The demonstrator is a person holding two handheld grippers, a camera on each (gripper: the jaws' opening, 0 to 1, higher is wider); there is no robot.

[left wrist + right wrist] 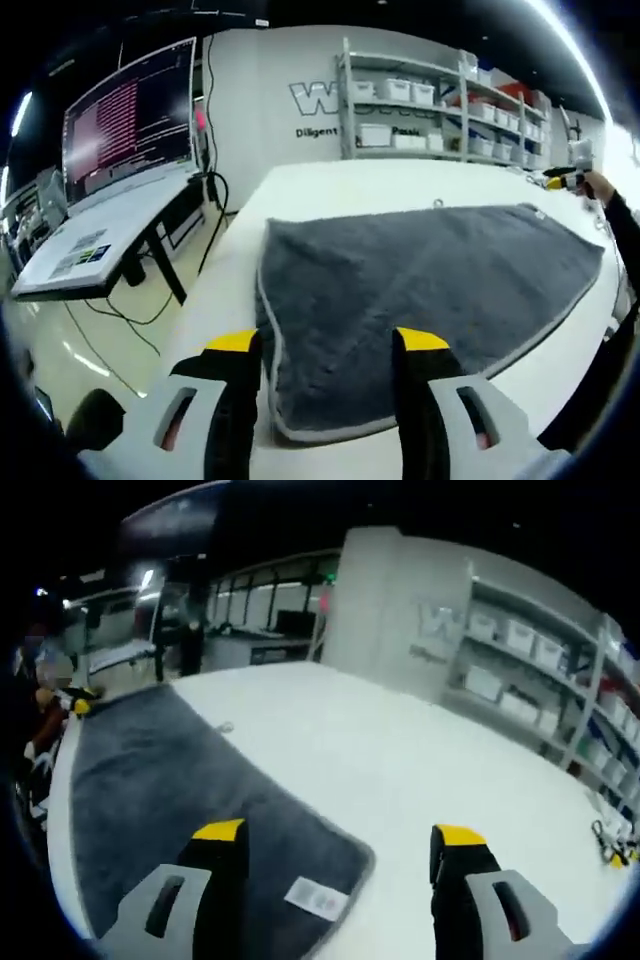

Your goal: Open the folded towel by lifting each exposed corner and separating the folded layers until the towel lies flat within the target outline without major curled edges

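A dark grey towel (420,280) with a pale stitched border lies spread out on the white table (330,185). In the left gripper view, my left gripper (326,345) hovers open over the towel's near edge, its yellow-tipped jaws wide apart. The right gripper (562,180) shows small at the towel's far right corner, held by a hand. In the right gripper view, my right gripper (338,835) is open above a towel (170,790) corner that carries a white label (315,898). The left gripper (75,702) appears small at the far left edge.
A desk with a large lit monitor (130,120) stands left of the table, with cables hanging below. Shelves with white bins (430,105) line the back wall. A small yellow and black object (610,850) lies at the table's right edge. Bare tabletop (420,760) stretches beyond the towel.
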